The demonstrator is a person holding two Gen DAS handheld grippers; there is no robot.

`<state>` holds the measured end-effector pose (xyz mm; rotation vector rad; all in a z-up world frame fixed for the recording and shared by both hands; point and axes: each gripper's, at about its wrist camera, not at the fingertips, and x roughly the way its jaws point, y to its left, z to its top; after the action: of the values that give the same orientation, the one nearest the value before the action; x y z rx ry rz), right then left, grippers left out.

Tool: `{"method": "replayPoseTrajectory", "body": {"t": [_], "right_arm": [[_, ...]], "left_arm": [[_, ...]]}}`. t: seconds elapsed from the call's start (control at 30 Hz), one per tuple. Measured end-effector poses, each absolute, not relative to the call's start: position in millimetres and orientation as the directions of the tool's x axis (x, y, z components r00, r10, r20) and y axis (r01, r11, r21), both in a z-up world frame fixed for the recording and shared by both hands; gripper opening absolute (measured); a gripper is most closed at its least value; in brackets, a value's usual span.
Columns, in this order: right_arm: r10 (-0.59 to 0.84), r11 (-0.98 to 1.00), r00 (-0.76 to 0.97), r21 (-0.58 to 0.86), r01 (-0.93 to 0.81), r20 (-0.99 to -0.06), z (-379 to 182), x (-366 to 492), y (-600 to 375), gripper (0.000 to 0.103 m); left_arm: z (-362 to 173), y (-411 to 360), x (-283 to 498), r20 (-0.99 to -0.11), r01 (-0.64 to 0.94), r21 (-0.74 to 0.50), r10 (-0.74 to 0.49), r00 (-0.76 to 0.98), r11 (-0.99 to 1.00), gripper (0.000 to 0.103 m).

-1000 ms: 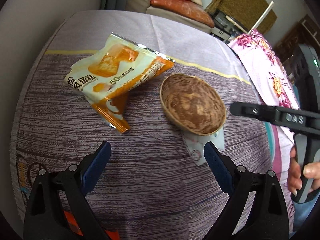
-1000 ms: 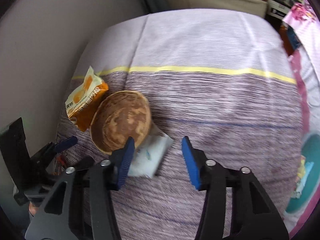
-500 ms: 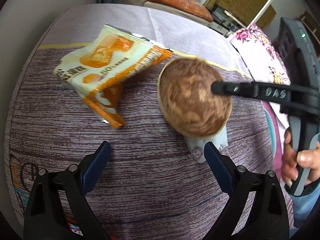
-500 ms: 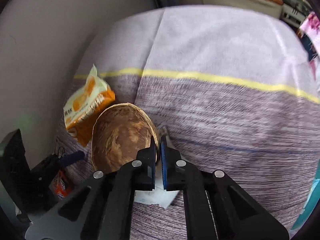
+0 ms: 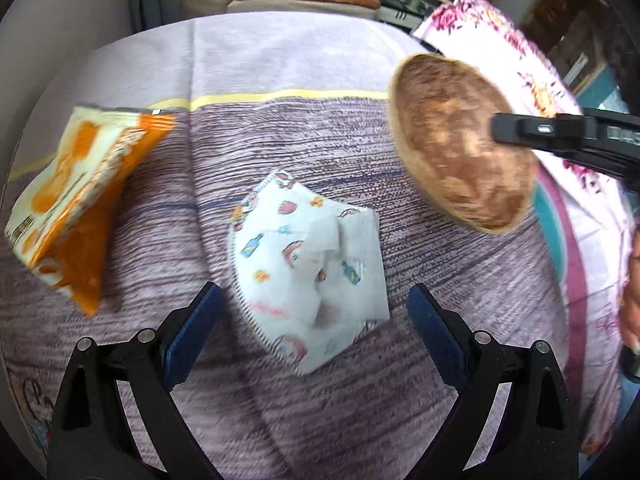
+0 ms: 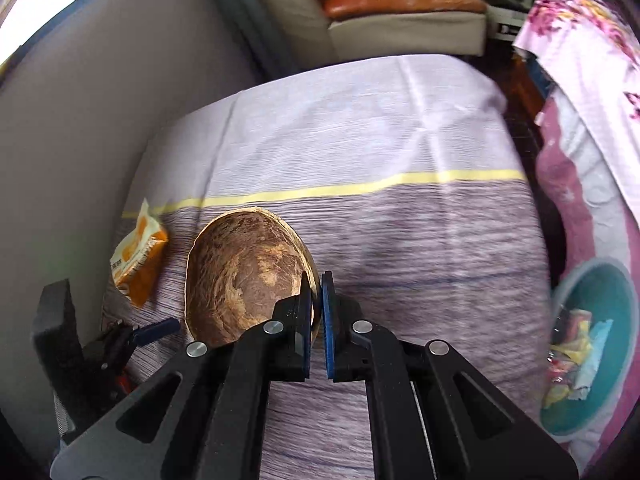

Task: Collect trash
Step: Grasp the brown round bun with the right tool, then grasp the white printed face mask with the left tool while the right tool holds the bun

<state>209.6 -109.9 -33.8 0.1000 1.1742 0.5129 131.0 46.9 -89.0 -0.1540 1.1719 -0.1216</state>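
My right gripper is shut on the rim of a brown coconut-shell bowl and holds it lifted and tilted above the striped cloth; the bowl also shows at the upper right of the left wrist view. A white printed face mask lies uncovered on the cloth, just ahead of my open, empty left gripper. An orange and white snack wrapper lies to the left; it also shows in the right wrist view.
The purple striped tablecloth has a yellow line across it. A teal bin holding wrappers stands at the right, below the table edge. A grey wall borders the left. A sofa stands behind.
My right gripper shut on the bowl's rim and lifted it up and to the right. The face mask that lay under the bowl is now uncovered. My left gripper moved toward the mask.
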Motion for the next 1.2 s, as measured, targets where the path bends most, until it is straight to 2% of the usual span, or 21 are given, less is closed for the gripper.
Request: {"method": "replayPoseTrajectory", "body": {"t": [0.1,0.3,0.4,0.47,0.5,0.57,0.63,0.77,1.2], "right_arm": [[0.439,0.884,0.298,0.349,-0.311,-0.848,-31,209,-135,0.005],[0.447,0.888,0.328,0.369,-0.274,-0.832,-31,202,-176,0.005],[0.45,0.889,0.34,0.378,-0.258,-0.826,-31,198,-191,0.005],[0.455,0.888,0.345,0.389,-0.246,-0.821,-31,195,-201,0.005],[0.457,0.887,0.35,0.393,-0.24,-0.817,-30,193,-207,0.005],[0.459,0.887,0.36,0.399,-0.232,-0.812,-28,189,-214,0.005],[0.461,0.887,0.369,0.403,-0.226,-0.807,-26,185,-222,0.005],[0.462,0.887,0.398,0.412,-0.209,-0.793,-21,174,-243,0.005],[0.441,0.89,0.473,0.44,-0.121,-0.763,-13,152,-307,0.005]], "left_arm": [[-91,41,134,-0.903,0.01,-0.146,-0.137,0.407,0.989,0.092],[-92,29,131,-0.898,-0.008,-0.028,-0.022,0.439,1.0,0.073],[-90,25,128,-0.893,-0.021,-0.018,-0.006,0.45,1.0,0.064],[-89,20,127,-0.89,-0.026,-0.018,-0.004,0.457,0.999,0.048],[-88,17,127,-0.888,-0.03,-0.02,-0.004,0.459,0.999,0.044],[-86,17,122,-0.888,-0.041,-0.039,-0.015,0.46,0.998,0.022],[-84,16,122,-0.89,-0.051,-0.071,-0.04,0.455,0.996,0.012],[-71,10,115,-0.88,-0.05,-0.141,-0.102,0.465,0.989,0.009],[-35,-65,115,-0.842,0.103,-0.168,-0.197,0.502,0.98,0.009]]}}
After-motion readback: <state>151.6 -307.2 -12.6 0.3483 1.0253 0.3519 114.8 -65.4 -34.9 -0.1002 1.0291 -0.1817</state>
